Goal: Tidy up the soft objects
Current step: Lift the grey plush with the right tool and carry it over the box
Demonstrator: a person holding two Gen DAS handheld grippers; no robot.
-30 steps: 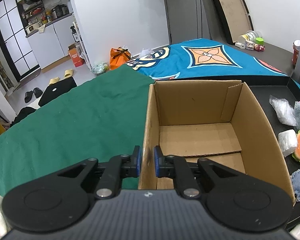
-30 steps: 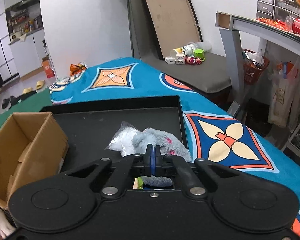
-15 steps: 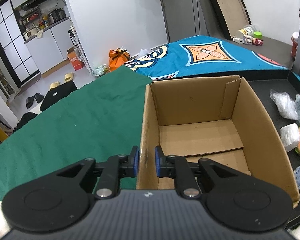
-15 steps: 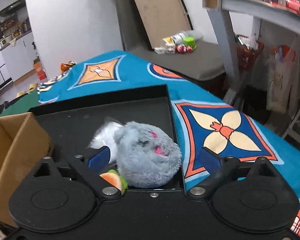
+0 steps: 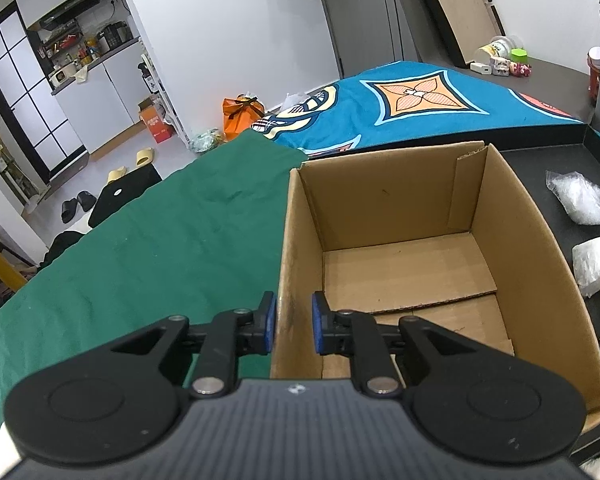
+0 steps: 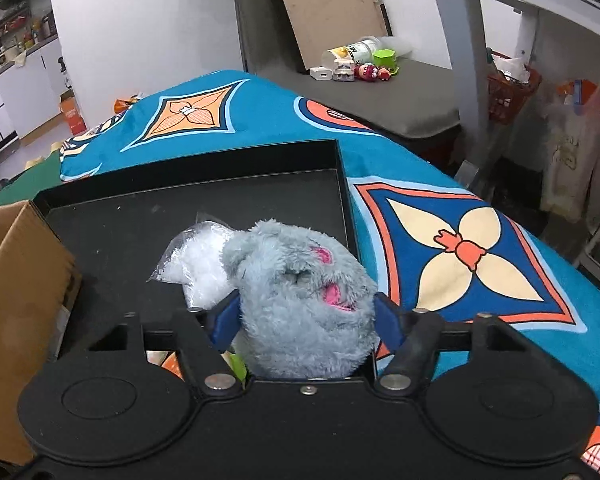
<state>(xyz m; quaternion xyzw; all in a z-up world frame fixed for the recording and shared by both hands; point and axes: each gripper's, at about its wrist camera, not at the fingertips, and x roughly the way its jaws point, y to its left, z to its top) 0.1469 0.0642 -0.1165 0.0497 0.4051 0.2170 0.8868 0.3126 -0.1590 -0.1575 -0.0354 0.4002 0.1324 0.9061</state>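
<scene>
Left claw point(image 5: 293, 322) pinches the near-left wall of the empty cardboard box point(image 5: 540, 264). Right claw point(image 6: 305, 316) is closing around the grey plush toy point(image 6: 300, 300) in the black tray point(image 6: 188, 192). Risk: the pads compress only fur, so the toy could slip out when lifted.

The left hand-held gripper point(image 5: 293, 322) is clamped nearly shut, while the right hand-held gripper's point(image 6: 306, 314) jaws are closing.
</scene>
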